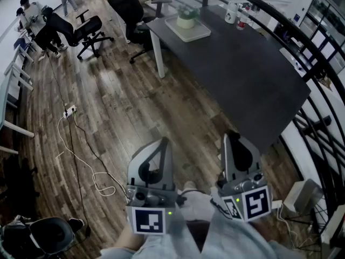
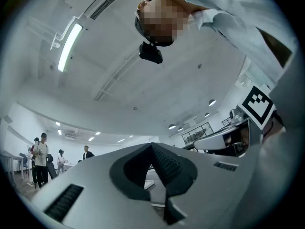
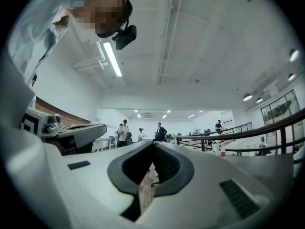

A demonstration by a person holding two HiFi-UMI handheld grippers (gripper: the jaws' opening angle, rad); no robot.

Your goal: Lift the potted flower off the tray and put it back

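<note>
The potted flower [image 1: 186,18], a pale green pot with green leaves, stands on a white tray [image 1: 197,33] at the far end of the dark table [image 1: 253,74] in the head view. Both grippers hang low and close to the body, far from the table's near corner. My left gripper [image 1: 163,143] is shut with nothing in it. My right gripper [image 1: 228,137] is shut and empty too. In the left gripper view the left gripper [image 2: 151,145] points slightly upward toward the ceiling, jaws together. The right gripper [image 3: 153,144] aims about level across the room.
A white cup [image 1: 231,13] and a small bottle [image 1: 242,21] stand at the table's far side. A black railing [image 1: 318,58] curves along the right. Office chairs [image 1: 86,32] and cables [image 1: 81,150] lie on the wooden floor to the left. People [image 3: 125,130] stand far off.
</note>
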